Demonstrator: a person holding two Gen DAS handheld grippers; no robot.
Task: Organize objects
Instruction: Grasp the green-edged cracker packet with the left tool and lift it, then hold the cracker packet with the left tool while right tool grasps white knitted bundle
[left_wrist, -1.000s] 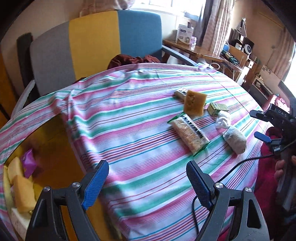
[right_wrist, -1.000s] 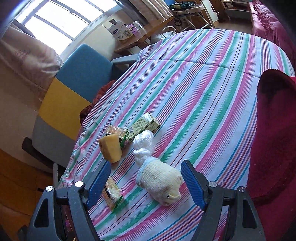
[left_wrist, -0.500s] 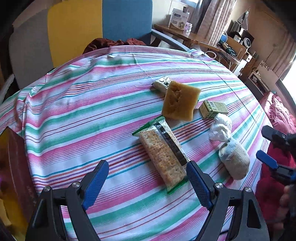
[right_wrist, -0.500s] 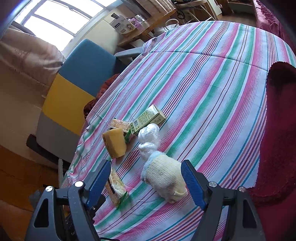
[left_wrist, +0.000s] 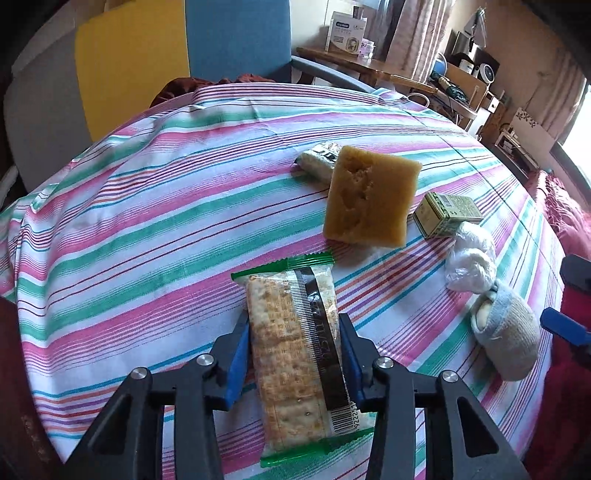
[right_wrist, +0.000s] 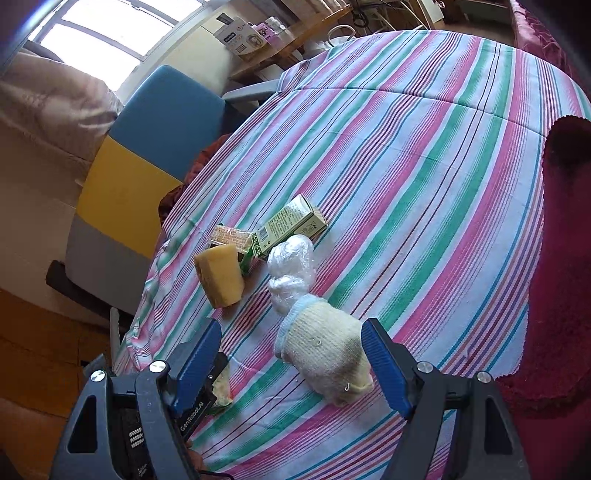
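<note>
Your left gripper pinches the cracker pack on the striped table. Your right gripper is wide open around the sock, not touching. Only the right view shows the window.

home, living rm | striped tablecloth; armchair; curtains; cluttered side desk; window

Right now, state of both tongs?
Left tongs: closed on the cracker packet.
Right tongs: open, empty, straddling the sock bundle without touching it.
</note>
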